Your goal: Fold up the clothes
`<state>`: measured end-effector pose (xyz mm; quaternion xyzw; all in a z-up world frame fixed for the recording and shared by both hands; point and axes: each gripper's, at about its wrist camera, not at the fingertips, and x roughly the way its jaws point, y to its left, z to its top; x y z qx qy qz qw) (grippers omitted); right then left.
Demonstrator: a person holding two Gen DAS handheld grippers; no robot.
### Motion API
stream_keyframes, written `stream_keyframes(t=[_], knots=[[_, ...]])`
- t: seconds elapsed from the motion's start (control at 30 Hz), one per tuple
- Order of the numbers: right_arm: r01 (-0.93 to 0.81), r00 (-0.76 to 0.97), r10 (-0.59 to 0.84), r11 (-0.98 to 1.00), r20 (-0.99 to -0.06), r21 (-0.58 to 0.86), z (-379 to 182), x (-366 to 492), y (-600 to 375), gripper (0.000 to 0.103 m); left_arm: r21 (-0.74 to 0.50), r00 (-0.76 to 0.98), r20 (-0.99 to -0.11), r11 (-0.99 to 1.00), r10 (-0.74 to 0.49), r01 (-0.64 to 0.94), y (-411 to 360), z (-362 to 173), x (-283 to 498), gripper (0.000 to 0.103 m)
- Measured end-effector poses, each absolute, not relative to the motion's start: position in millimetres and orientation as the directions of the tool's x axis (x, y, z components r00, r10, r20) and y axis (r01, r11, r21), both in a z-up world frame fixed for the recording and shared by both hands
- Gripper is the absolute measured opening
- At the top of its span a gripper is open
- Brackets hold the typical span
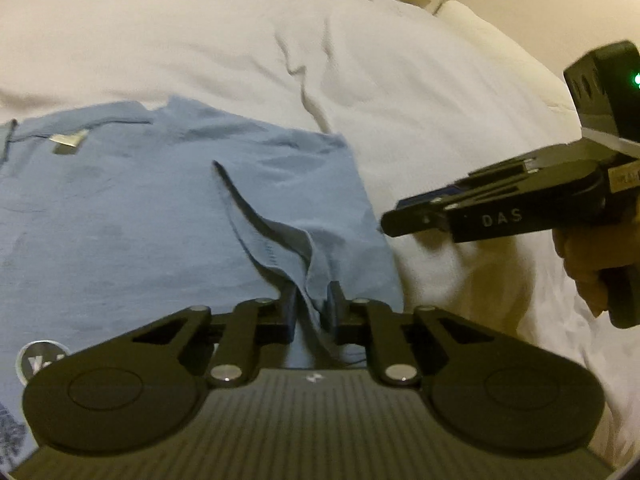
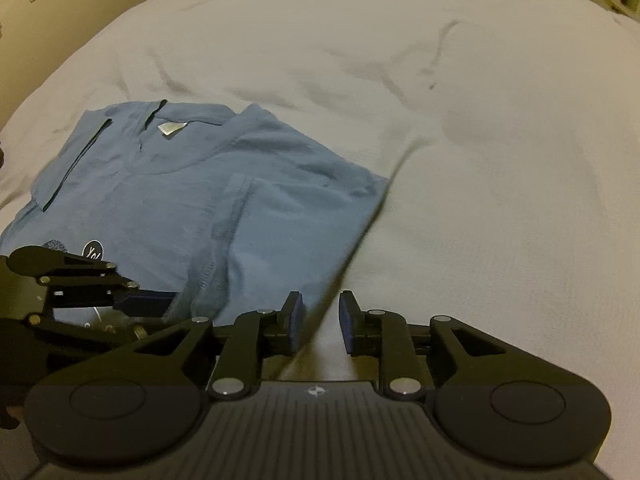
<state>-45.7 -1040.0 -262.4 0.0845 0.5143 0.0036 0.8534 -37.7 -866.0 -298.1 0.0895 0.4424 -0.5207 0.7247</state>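
The blue T-shirt [image 2: 168, 200] lies on the bed [image 2: 460, 100] with its sides already turned in, the left gripper [image 1: 314, 306] pinching the sleeve edge, the right gripper [image 2: 320, 316] gaping and empty, lengthwise fold apparently left.

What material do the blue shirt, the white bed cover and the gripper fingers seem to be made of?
Blue shirt: probably soft cotton jersey, matte; it drapes and creases limply, with stitched hems.
White bed cover: seemingly a woven cotton, matte, with a faint fine texture and soft wrinkles.
Fingers of the right gripper: hard black plastic, slightly glossy, with dark blue pads, possibly rubber.
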Motion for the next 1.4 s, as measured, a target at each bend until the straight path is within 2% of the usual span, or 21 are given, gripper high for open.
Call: stream_keyframes(t=[0.17,0.27,0.43,0.5,0.83,0.87,1.0,1.1,1.23,1.33,1.4], knots=[[0.091,0.483,0.096,0.983,-0.87,0.159,-260,-49,-1040,0.03,-0.224,0.158,-0.717,0.44,-0.678,0.87,-860,-282,-43,0.012],[0.089,0.487,0.104,0.982,-0.867,0.168,-260,-48,-1037,0.032,-0.207,0.132,-0.701,0.377,-0.701,0.903,-872,-280,-50,0.014],[0.097,0.482,0.119,0.977,-0.868,0.188,-259,-49,-1034,0.033,-0.252,0.08,-0.749,0.395,-0.658,0.883,-891,-301,-46,0.015],[0.102,0.478,0.116,0.977,-0.871,0.187,-259,-50,-1033,0.035,-0.275,0.065,-0.749,0.398,-0.66,0.875,-887,-303,-45,0.0],[0.063,0.44,0.077,0.991,-0.894,0.116,-267,-48,-1011,0.035,-0.266,0.108,-0.774,0.475,-0.624,0.839,-845,-307,-39,0.0],[0.062,0.427,0.061,0.993,-0.902,0.097,-269,-47,-1010,0.035,-0.268,0.113,-0.77,0.48,-0.628,0.836,-843,-306,-39,0.0],[0.08,0.456,0.026,0.994,-0.89,0.07,-259,-47,-1019,0.035,-0.277,0.141,-0.746,0.496,-0.651,0.823,-837,-299,-35,0.011],[0.026,0.511,0.008,0.999,-0.86,0.025,-245,-36,-1022,0.035,-0.277,0.144,-0.741,0.495,-0.656,0.824,-836,-299,-35,0.012],[-0.141,0.528,0.06,0.99,-0.847,-0.018,-238,1,-1019,0.035,-0.278,0.149,-0.734,0.494,-0.662,0.824,-836,-299,-35,0.015],[-0.24,0.491,0.065,0.969,-0.869,-0.063,-250,31,-1012,0.035,-0.278,0.153,-0.729,0.493,-0.667,0.824,-835,-299,-35,0.017],[-0.266,0.455,0.018,0.957,-0.891,-0.117,-261,42,-1012,0.035,-0.281,0.153,-0.728,0.495,-0.668,0.822,-834,-299,-35,0.017]])
